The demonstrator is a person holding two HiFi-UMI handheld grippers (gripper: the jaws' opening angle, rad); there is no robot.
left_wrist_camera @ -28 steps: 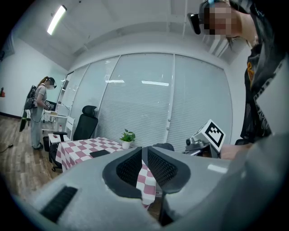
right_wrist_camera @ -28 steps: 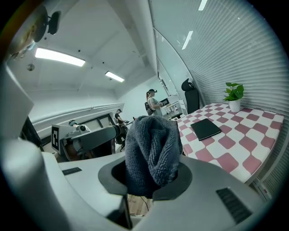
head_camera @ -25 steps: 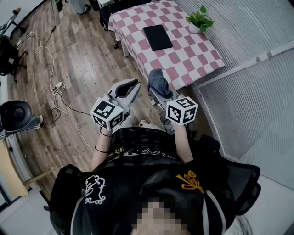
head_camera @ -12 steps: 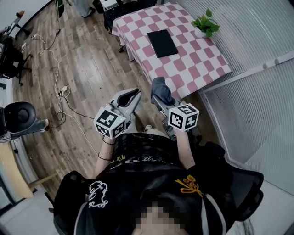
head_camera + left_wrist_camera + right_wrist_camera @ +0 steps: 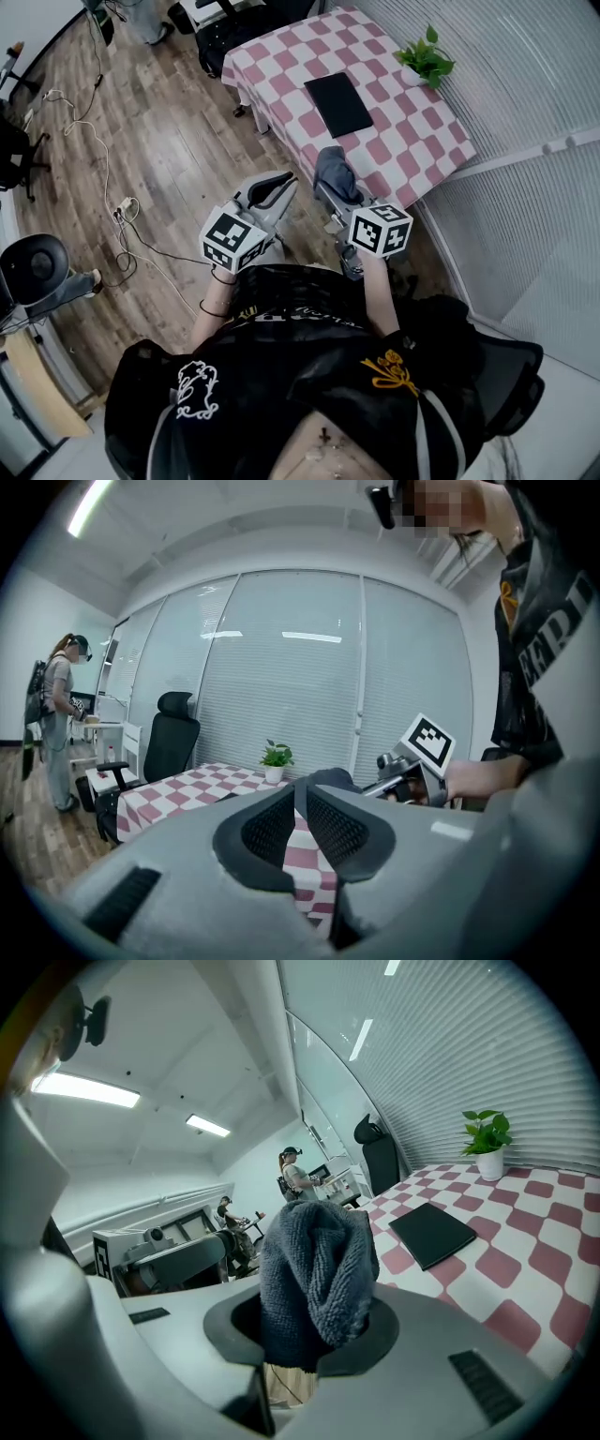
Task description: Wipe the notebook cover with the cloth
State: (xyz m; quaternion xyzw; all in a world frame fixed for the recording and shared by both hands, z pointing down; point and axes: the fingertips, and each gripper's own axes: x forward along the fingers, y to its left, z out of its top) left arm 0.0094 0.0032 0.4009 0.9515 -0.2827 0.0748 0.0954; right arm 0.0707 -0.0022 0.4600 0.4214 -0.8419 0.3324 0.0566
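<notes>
Looks evenly bright under ceiling strip lights [image 5: 84,1089]; bends and darkens toward both gripper views' edges; blurs up close.

place: office | office chair [image 5: 173,733] behind checkered surface [image 5: 412,141] | blinds-covered glass wall [image 5: 525,84] beside surface | power strip [image 5: 123,204] on wood floor [image 5: 178,122] left of surface

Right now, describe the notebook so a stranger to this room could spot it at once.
Find the table with the pink-and-white checked cover, beside the blinds. The notebook lies flat near its middle: a plain black rectangle, unlike the only other thing there, a small potted plant at the corner.
</notes>
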